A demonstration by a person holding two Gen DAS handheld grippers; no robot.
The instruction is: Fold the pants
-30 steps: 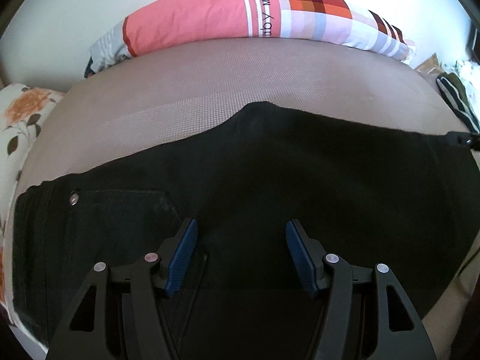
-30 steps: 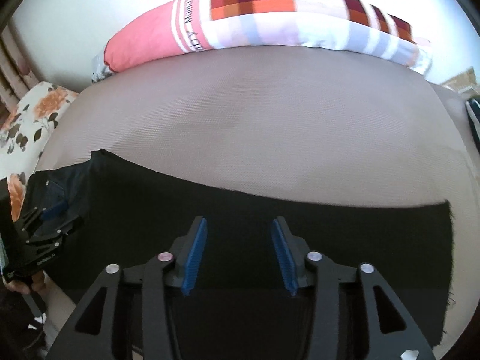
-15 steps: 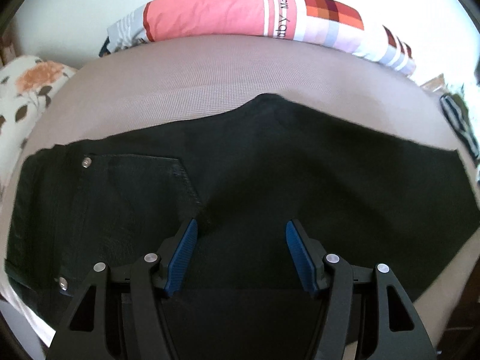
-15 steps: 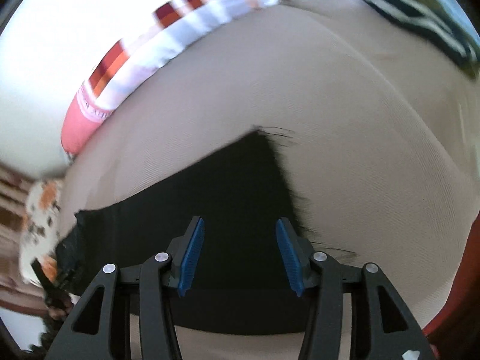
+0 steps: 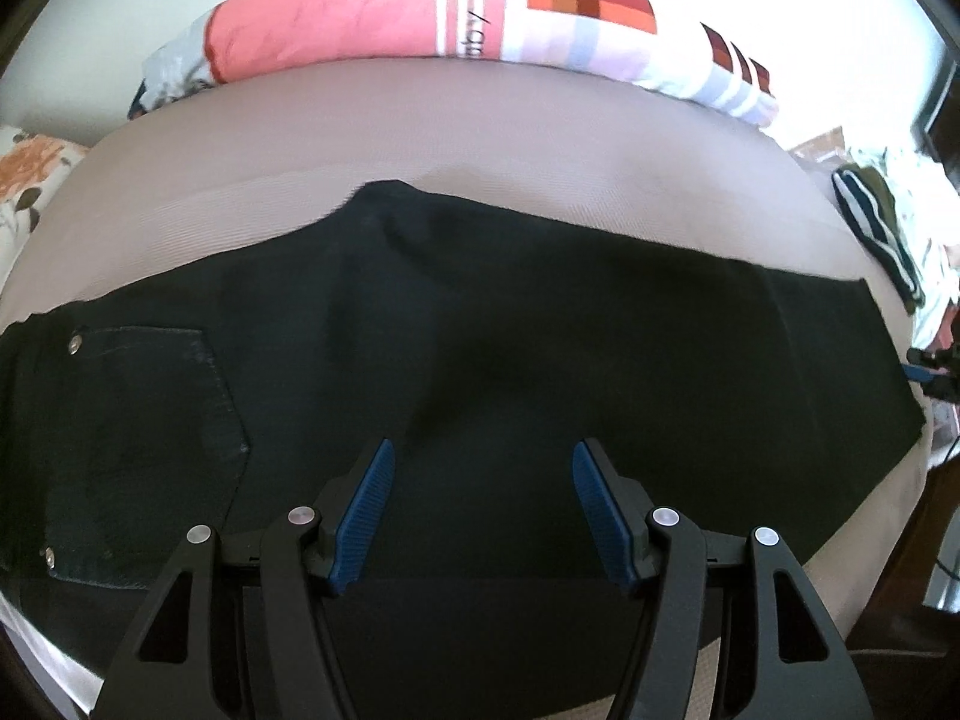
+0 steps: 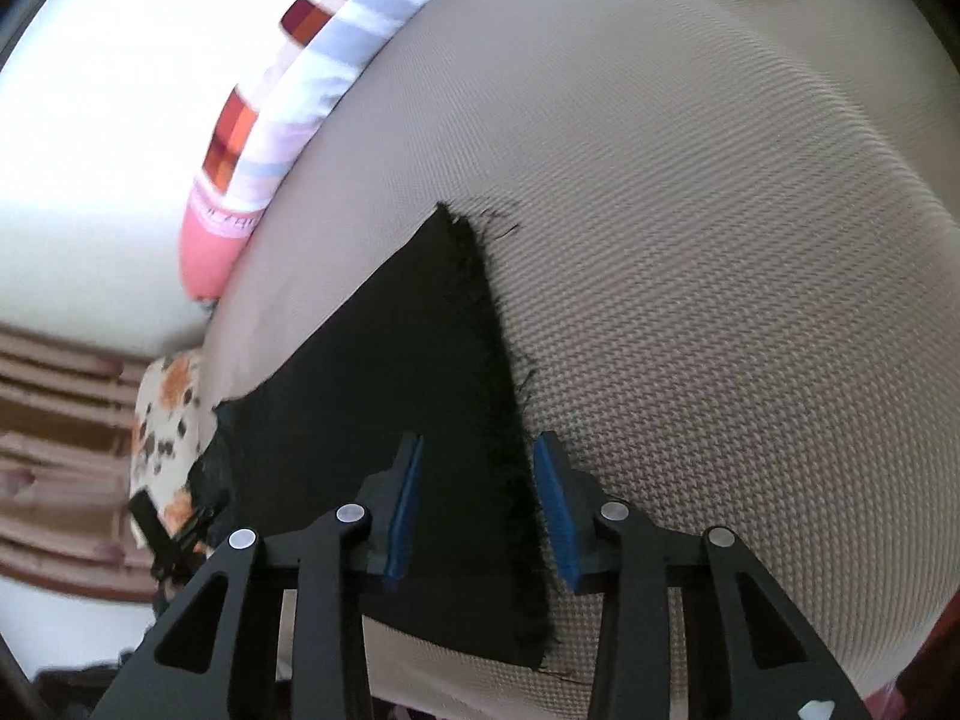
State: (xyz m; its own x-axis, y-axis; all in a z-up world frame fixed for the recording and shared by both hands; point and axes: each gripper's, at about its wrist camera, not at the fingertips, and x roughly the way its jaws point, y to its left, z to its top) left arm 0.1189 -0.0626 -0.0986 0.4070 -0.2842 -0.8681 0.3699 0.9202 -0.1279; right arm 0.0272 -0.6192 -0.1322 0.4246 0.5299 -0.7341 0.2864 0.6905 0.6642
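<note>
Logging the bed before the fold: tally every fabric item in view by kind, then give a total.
Black pants: 1
Long pink and checked pillow: 1
Floral cushion: 1
Striped garment at the right edge: 1
Total: 4
All lie on the beige mattress.

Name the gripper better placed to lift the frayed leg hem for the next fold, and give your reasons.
Right. The right gripper straddles the frayed hem of the black pants, jaws closing. The left gripper hangs open over mid-leg, far from it.
</note>
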